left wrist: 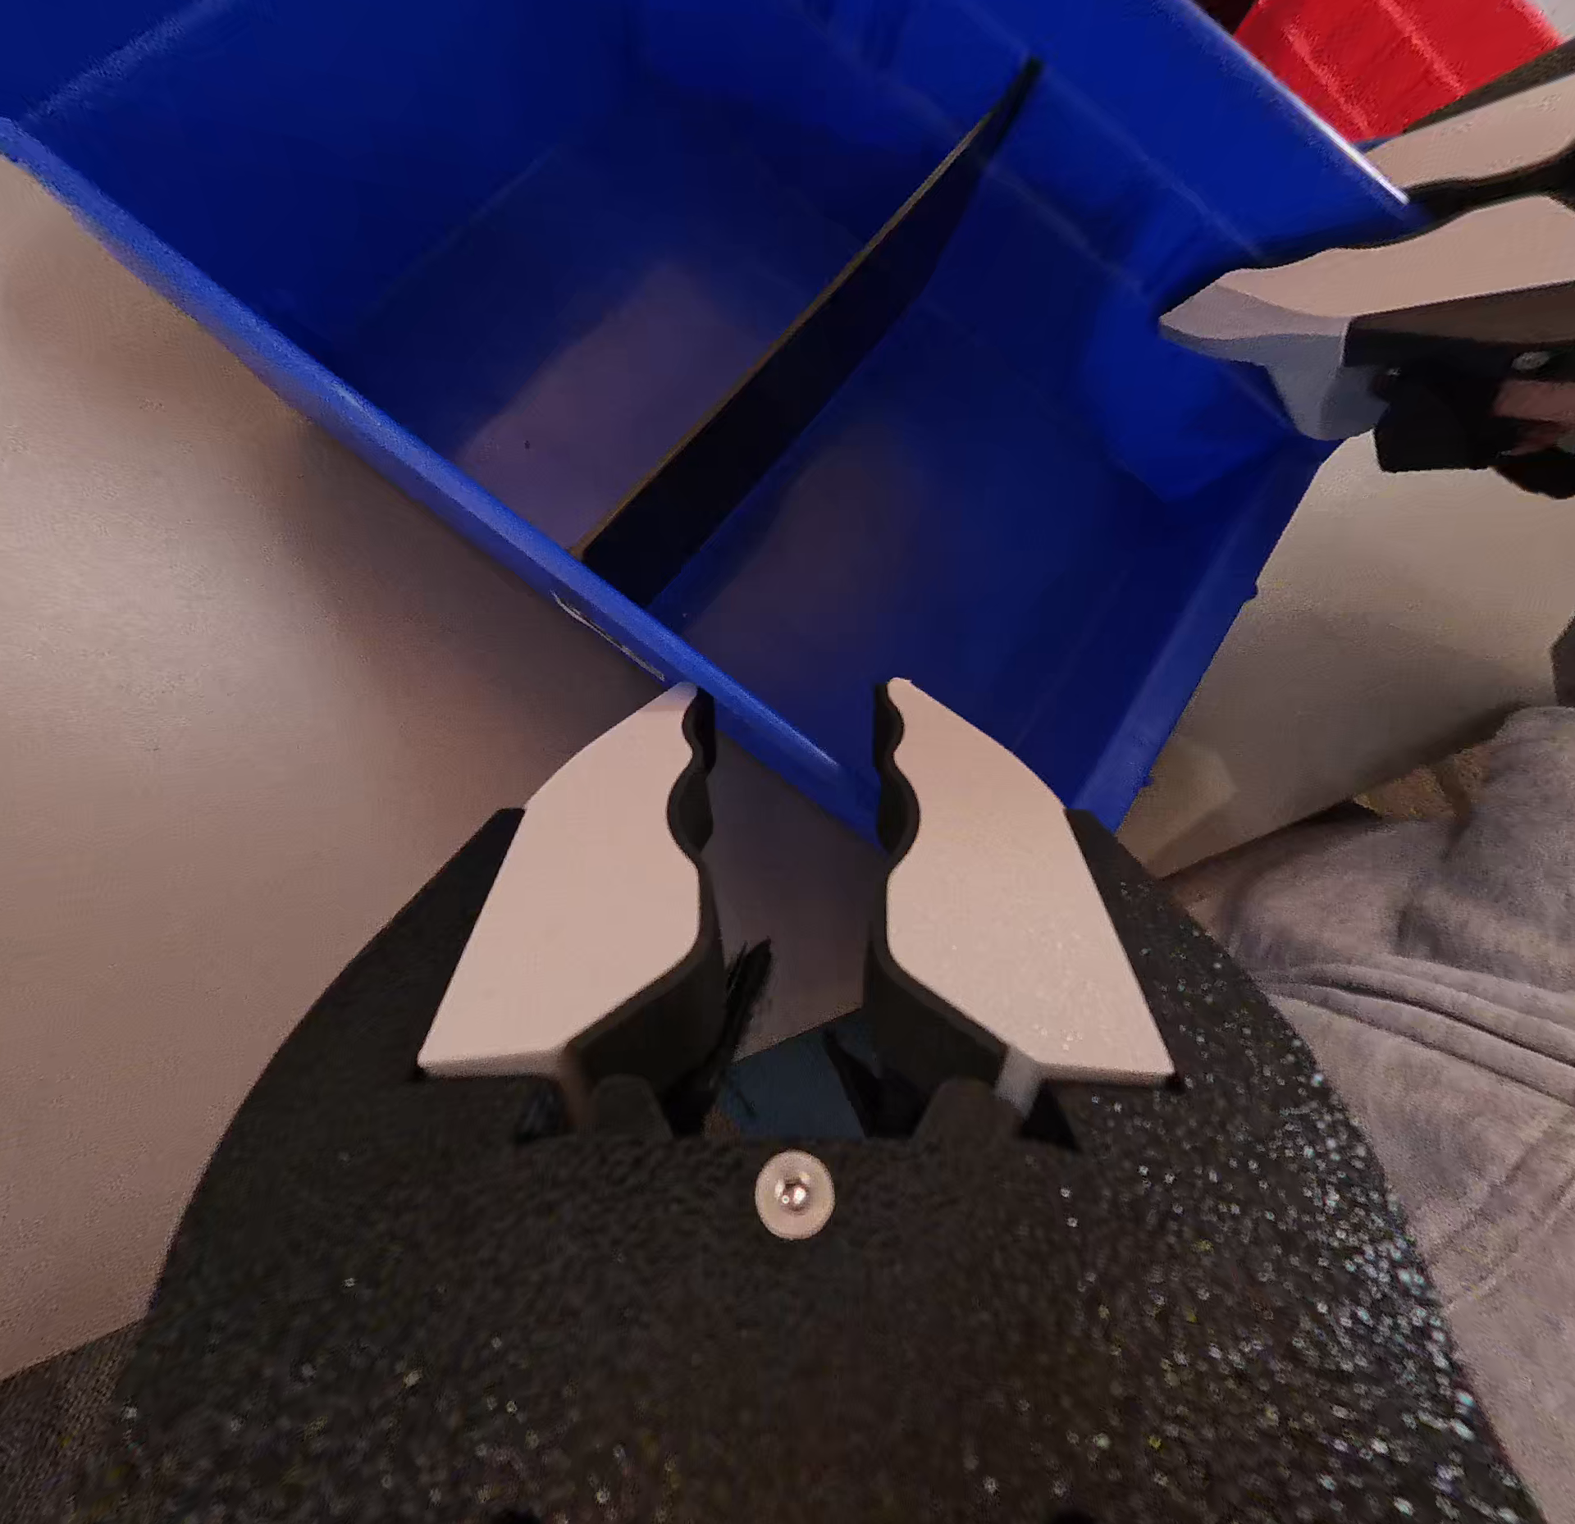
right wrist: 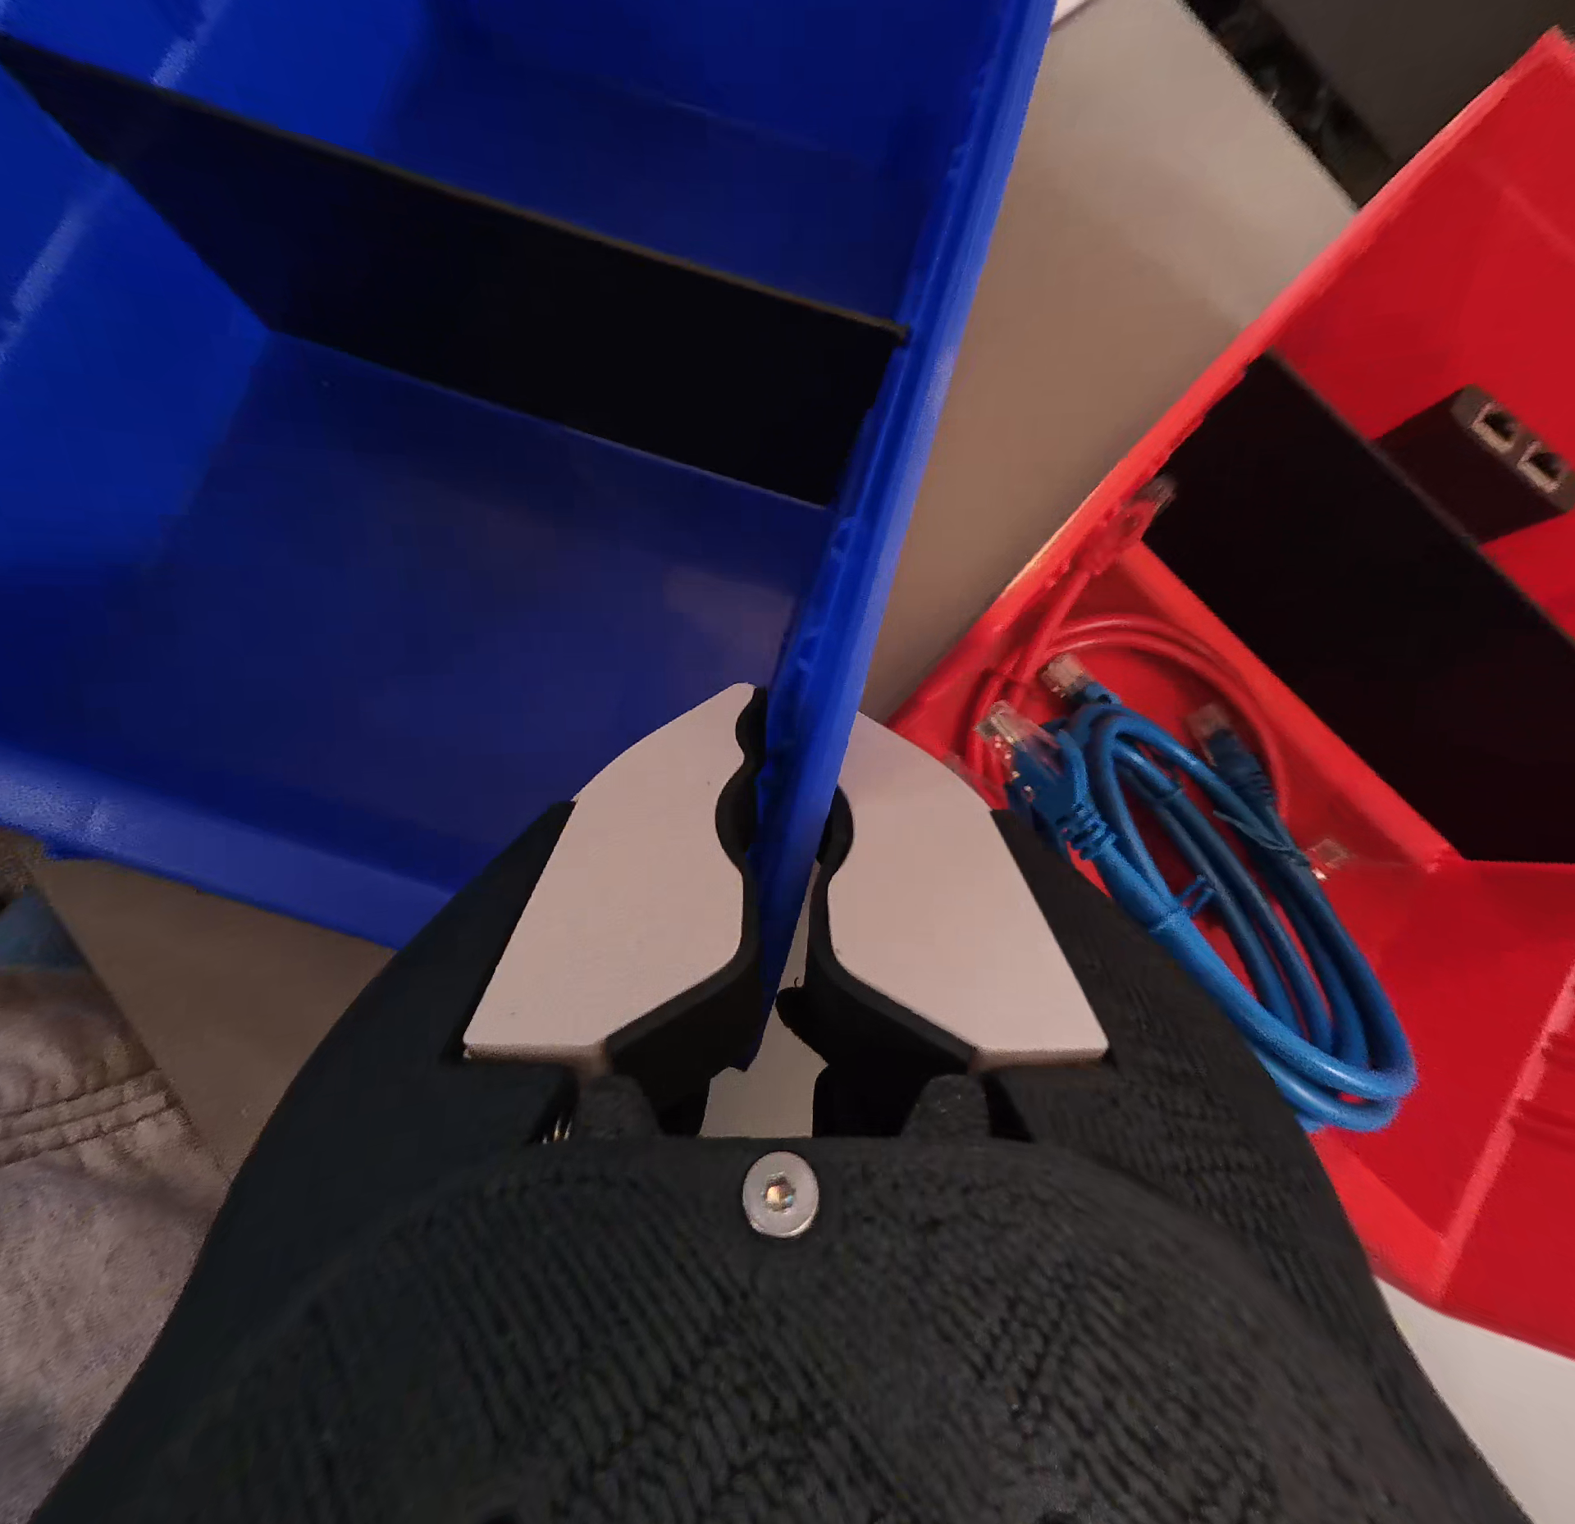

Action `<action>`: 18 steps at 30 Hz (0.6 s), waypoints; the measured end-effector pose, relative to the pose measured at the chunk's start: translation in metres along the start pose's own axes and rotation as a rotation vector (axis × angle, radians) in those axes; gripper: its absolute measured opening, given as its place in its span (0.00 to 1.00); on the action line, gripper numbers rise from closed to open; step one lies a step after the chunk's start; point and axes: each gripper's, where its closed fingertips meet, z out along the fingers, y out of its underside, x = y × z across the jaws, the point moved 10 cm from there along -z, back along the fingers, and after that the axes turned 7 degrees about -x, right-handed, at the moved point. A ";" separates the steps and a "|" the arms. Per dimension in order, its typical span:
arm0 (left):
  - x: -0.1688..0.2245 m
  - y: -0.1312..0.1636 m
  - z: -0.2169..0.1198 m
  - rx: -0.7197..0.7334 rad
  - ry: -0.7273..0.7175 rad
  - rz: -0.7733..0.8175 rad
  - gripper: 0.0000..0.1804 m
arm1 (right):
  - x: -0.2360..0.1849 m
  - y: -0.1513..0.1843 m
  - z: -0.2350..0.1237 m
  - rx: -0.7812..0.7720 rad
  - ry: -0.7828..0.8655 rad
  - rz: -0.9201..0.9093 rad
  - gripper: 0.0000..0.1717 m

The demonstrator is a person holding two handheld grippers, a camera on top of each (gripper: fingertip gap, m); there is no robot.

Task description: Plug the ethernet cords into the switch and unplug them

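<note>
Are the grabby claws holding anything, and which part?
The right gripper pinches the blue bin by its side wall's rim. The left gripper is open, straddling the rim, holding nothing.

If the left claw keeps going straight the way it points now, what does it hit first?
Most likely the near rim of the blue bin, which crosses diagonally between the open left claw's fingertips. Beyond it lies the bin's bare compartment right of the black divider. Depth is hard to judge, so it may clear the rim.
</note>
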 end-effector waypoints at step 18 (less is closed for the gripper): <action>0.172 -0.223 0.046 0.296 0.158 0.671 0.20 | 0.164 0.069 -0.201 0.292 0.602 0.303 0.03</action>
